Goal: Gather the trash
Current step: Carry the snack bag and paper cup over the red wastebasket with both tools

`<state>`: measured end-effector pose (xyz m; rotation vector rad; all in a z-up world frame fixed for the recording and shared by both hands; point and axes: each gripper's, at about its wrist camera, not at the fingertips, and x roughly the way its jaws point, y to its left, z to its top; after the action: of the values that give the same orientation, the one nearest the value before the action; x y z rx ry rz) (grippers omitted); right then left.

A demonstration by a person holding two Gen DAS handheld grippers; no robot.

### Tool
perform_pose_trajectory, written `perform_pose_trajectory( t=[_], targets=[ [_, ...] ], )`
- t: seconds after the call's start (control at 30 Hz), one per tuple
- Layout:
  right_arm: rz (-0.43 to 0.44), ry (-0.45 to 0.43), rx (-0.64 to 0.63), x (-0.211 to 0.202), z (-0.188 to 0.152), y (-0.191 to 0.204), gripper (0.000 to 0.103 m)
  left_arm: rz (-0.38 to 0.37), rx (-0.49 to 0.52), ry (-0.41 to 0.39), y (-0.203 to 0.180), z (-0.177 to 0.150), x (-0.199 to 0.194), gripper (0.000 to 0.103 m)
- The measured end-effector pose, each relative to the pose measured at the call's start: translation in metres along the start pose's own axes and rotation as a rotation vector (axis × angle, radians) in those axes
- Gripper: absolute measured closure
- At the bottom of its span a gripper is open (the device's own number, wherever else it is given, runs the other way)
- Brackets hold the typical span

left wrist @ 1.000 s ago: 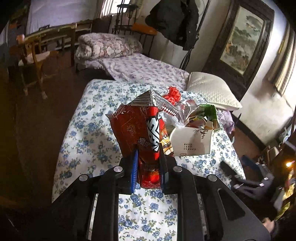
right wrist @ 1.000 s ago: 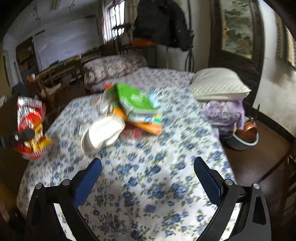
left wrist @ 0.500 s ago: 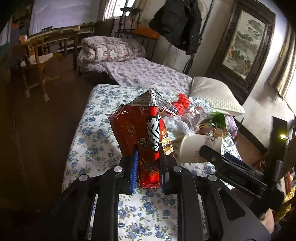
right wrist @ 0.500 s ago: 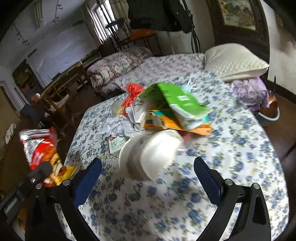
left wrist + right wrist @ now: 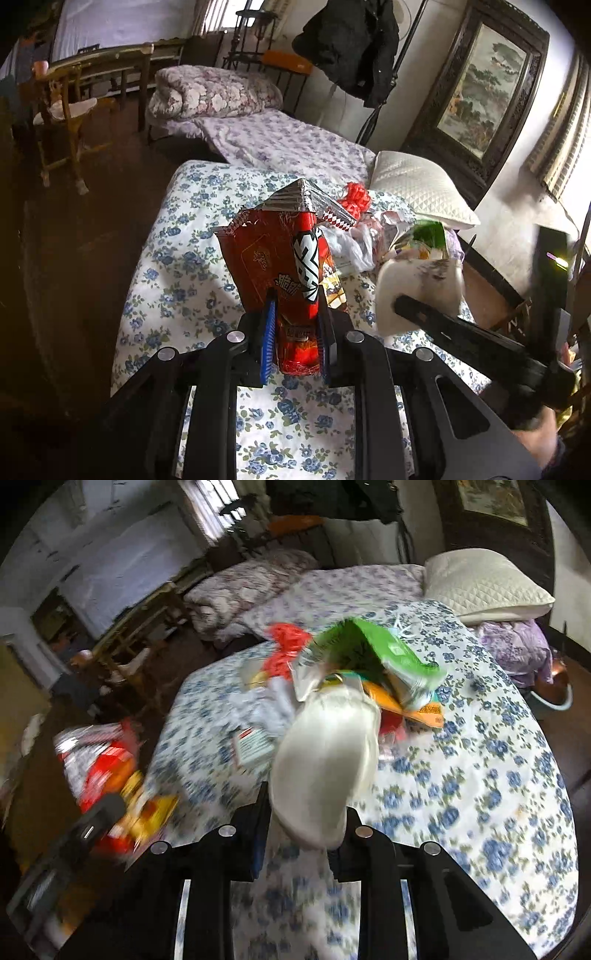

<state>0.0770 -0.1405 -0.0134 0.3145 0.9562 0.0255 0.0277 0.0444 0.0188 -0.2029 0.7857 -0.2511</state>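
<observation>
My left gripper (image 5: 295, 332) is shut on a red snack bag (image 5: 284, 266) with a silver top and holds it upright above the flowered tablecloth (image 5: 177, 280). The bag also shows blurred in the right wrist view (image 5: 107, 771). My right gripper (image 5: 299, 812) is shut on a white paper cup (image 5: 325, 768); in the left wrist view the cup (image 5: 421, 284) sits at the right gripper's tip. Behind the cup lies a trash pile: a green packet (image 5: 384, 653), an orange wrapper (image 5: 410, 705), a red ribbon (image 5: 284, 646), crumpled plastic and a small carton (image 5: 251, 746).
The table stands beside a bed with a purple sheet (image 5: 284, 144), a rolled quilt (image 5: 214, 92) and a white pillow (image 5: 417, 188). A wooden chair (image 5: 62, 118) is at far left. A basin (image 5: 554, 694) sits on the floor at right.
My right gripper moved in to the white cup and shut on it. My left gripper kept hold of the red snack bag and shifted little.
</observation>
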Motion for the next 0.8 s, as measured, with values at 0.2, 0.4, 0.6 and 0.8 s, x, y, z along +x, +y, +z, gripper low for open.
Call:
perform_pose_trajectory(
  t=[0.2,0.4,0.6,0.8],
  targets=[
    [0.044,-0.03,-0.036,-0.052,-0.023,-0.019,0.077,-0.019,0.013,0.011,-0.007,-0.003,0.0,0.082],
    [0.033,-0.12,-0.026,-0.104,-0.019,-0.04,0.077,-0.058,0.031,-0.029,-0.017,-0.005,-0.016,0.083],
    [-0.009,-0.308,-0.056,-0.171,-0.005,-0.064,0.076,-0.125,0.114,-0.083,-0.056,-0.002,-0.048,0.083],
    [-0.105,-0.452,-0.082,-0.21,0.017,-0.098,0.076,-0.219,0.216,-0.106,-0.119,0.013,-0.069,0.083]
  ],
)
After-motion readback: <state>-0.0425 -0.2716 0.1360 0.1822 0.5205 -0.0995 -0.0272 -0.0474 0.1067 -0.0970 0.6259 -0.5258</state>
